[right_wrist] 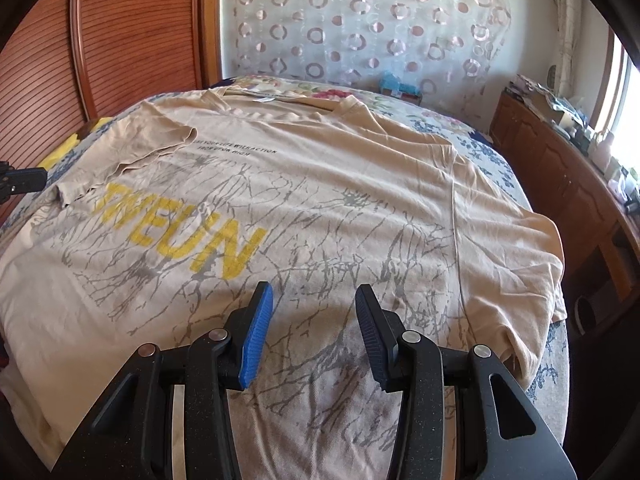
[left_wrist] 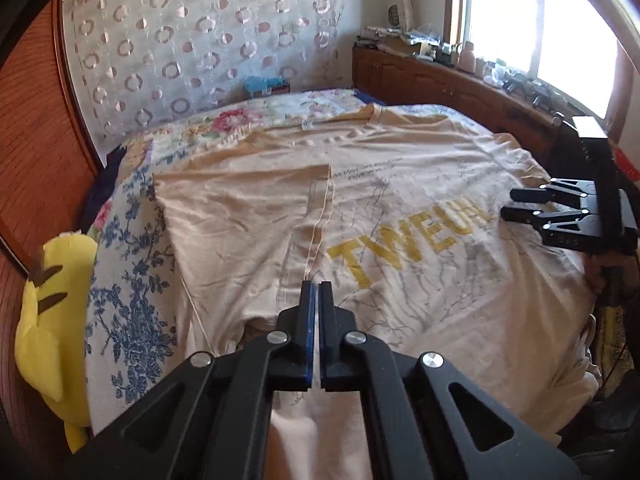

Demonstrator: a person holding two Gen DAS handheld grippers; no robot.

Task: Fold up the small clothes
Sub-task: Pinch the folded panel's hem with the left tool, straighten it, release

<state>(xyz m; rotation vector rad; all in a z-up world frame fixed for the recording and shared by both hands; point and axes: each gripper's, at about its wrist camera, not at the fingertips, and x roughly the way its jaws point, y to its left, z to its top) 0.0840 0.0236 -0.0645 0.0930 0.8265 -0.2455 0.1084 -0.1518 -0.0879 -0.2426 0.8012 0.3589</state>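
A beige T-shirt (left_wrist: 400, 208) with yellow letters and a grey branch print lies spread on the bed; it also shows in the right wrist view (right_wrist: 320, 200). Its left sleeve (right_wrist: 136, 148) is folded in over the chest, with the hem seam (left_wrist: 316, 216) showing. My left gripper (left_wrist: 317, 284) is shut just above the shirt near that hem, with nothing visibly between its pads. My right gripper (right_wrist: 314, 304) is open and empty over the shirt's lower front; it also shows at the right in the left wrist view (left_wrist: 510, 204).
The bed has a floral sheet (left_wrist: 128, 280). A yellow plush toy (left_wrist: 52, 320) lies at the left edge beside a wooden wardrobe (right_wrist: 120, 40). A wooden cabinet (right_wrist: 560, 160) with clutter runs under the window on the right. A circle-patterned curtain (right_wrist: 360, 20) hangs behind.
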